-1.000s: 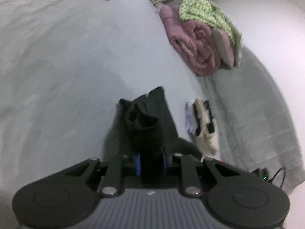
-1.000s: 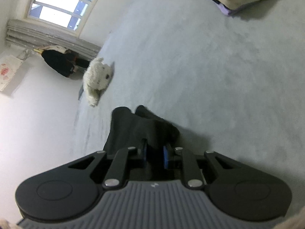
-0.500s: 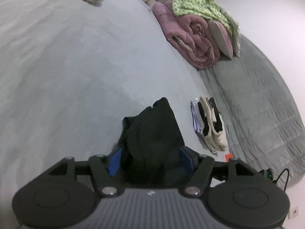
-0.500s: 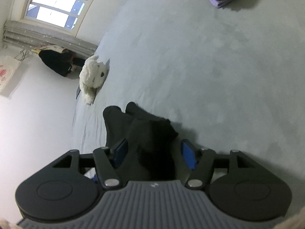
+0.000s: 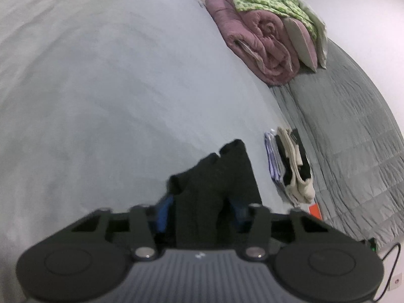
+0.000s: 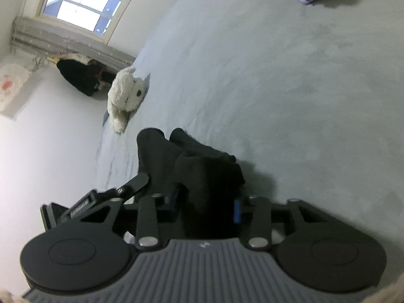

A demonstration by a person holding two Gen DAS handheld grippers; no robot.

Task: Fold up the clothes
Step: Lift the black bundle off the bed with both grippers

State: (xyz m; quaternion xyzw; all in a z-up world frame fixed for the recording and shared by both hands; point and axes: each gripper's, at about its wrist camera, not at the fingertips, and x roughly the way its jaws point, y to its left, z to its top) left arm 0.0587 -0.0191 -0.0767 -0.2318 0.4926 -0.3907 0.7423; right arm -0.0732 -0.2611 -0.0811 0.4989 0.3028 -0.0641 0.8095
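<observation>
No legible txt, labels or nos. in either view — tiny marks too blurred.

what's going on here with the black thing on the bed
A person is folding a black garment on a grey bed, one handheld gripper at each end. The left gripper and right gripper both have cloth between their jaws, which are closing on it. A stack of folded clothes lies nearby.

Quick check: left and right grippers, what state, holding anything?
Left gripper: jaws closing around the black garment.
Right gripper: jaws closing around it too.
</observation>
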